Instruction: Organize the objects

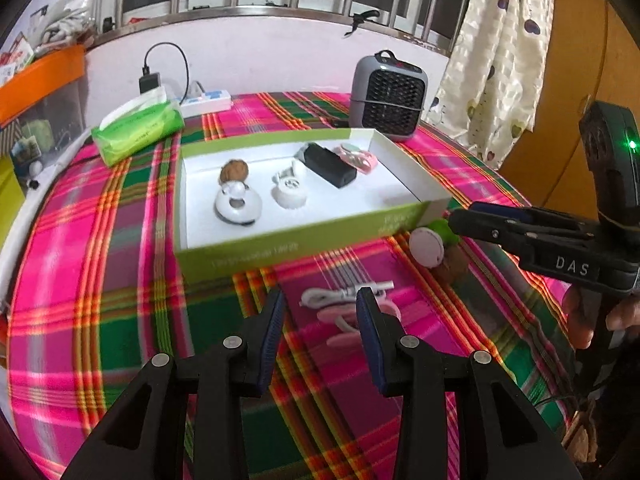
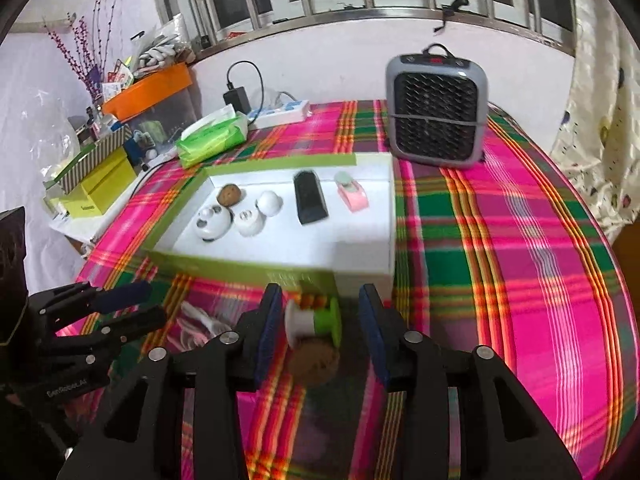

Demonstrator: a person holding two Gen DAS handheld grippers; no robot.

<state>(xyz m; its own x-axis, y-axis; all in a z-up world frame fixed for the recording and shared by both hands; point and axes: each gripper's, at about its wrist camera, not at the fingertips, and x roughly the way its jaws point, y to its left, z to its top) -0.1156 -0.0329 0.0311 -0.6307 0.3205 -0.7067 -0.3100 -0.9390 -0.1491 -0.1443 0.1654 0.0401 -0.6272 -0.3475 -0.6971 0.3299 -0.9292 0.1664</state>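
Observation:
A green-sided box with a white floor (image 1: 392,196) (image 2: 360,252) holds a walnut (image 1: 234,171), round white gadgets (image 1: 238,204), a black block (image 1: 330,165) and a pink item (image 1: 358,156). In front of it, a white cable with pink clips (image 1: 344,294) lies between the fingers of my open left gripper (image 1: 320,312). My open right gripper (image 2: 320,316) (image 1: 460,220) straddles a white-and-green spool (image 2: 316,320) and a brown walnut (image 2: 314,362) by the box's near right corner, not touching them.
A grey fan heater (image 1: 388,98) (image 2: 436,110) stands behind the box. A green tissue pack (image 1: 138,128) and a white power strip (image 1: 206,102) lie at the back left. Boxes and clutter (image 2: 100,176) sit off the table's left edge. A curtain (image 1: 500,60) hangs right.

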